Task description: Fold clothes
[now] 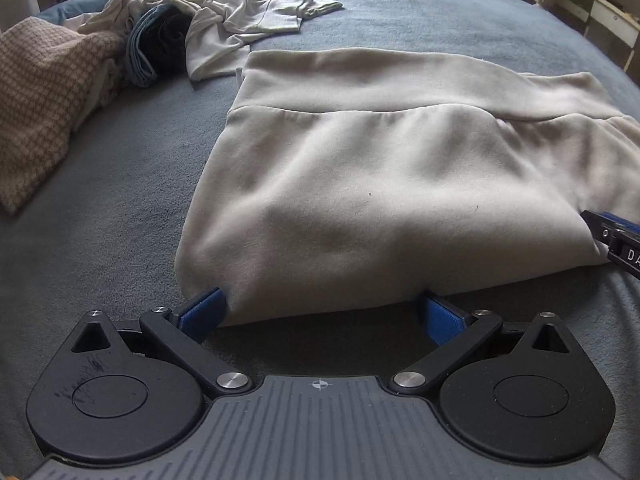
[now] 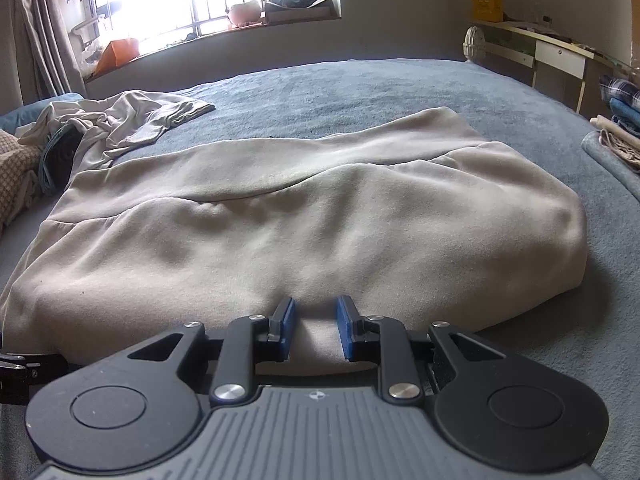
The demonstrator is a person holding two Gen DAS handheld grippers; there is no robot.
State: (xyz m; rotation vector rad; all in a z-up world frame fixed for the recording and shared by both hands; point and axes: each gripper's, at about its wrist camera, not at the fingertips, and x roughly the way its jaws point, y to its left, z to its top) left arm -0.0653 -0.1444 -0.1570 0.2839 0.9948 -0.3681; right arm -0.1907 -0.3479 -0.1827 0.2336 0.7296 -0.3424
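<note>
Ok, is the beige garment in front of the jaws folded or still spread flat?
Folded. The beige garment lies as a thick, compact bundle with a rounded doubled edge nearest the jaws and a layer lapped across its top.

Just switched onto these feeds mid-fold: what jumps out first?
The big beige garment fills mid-bed, partly folded on the blue-grey blanket. The right gripper pinches its near edge, while the left gripper stands wide open at that edge. An unfolded clothes pile waits far left.

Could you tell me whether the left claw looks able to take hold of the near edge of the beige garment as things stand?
Probably yes: the left claw is wide open, straddling the beige garment edge, nothing between.
</note>
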